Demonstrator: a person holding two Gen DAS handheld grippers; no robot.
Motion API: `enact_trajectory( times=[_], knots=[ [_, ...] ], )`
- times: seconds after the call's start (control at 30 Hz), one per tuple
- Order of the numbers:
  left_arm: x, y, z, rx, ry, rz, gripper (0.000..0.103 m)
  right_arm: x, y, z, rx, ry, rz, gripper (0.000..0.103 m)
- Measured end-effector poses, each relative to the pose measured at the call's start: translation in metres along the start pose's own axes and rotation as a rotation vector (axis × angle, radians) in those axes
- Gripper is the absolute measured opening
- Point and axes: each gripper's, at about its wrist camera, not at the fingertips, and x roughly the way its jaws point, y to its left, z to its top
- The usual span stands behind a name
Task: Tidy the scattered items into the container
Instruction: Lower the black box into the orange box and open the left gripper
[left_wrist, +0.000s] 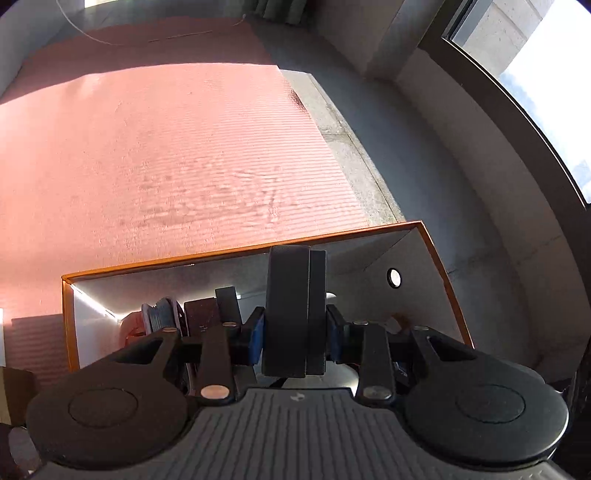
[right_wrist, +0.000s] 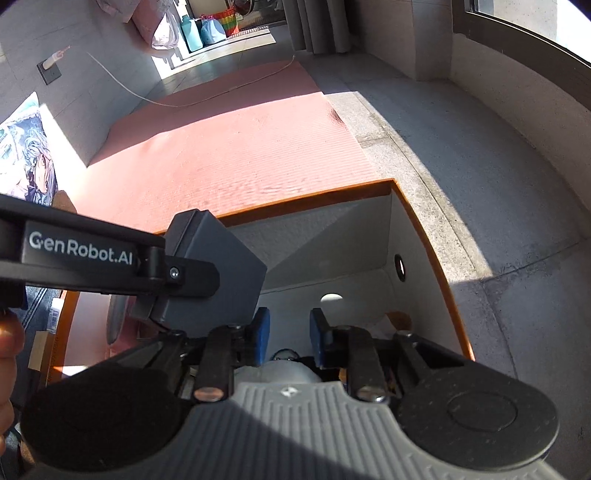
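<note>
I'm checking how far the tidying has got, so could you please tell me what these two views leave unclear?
- Box floor, left wrist view: hidden behind the left gripper and the dark block it holds.
- Items already inside, left wrist view: half covered, too dark to name.
- White object, right wrist view: cut off by the right gripper body.
- Block's shape, right wrist view: partly covered by the left gripper.

Sunlit pink mat (left_wrist: 166, 147) on grey stone floor (right_wrist: 461, 155) beside a dark-framed window (left_wrist: 535, 92).

Black tool (left_wrist: 295, 334), blue pads (left_wrist: 257, 338), silver rivets
</note>
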Motion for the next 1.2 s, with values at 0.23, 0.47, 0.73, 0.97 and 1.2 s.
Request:
enact_trajectory(
  times=[0.23, 0.47, 0.73, 0.97, 1.2],
  knots=[
    [0.021, 0.000, 0.001, -0.024, 0.033, 0.058, 0.039, 0.027, 0.000, 0.001, 0.054, 0.035, 0.067, 0.023],
    [0.027, 0.008, 0.001, -0.059, 0.062, 0.036, 0.046, 0.037, -0.008, -0.001, 0.118, 0.064, 0.122, 0.020],
    [-0.003, 0.007, 0.001, -0.002, 0.018, -0.007, 0.053, 0.035, -0.008, -0.003, 0.113, 0.059, 0.119, 0.020],
    [-0.054, 0.027, -0.025, 0.065, -0.087, 0.006, 0.053, 0.002, -0.010, -0.004, 0.108, -0.028, 0.090, 0.029],
    [-0.095, 0.058, -0.070, 0.099, -0.187, 0.037, 0.053, -0.029, 0.030, -0.018, -0.207, 0.053, 0.098, 0.040]
  ],
)
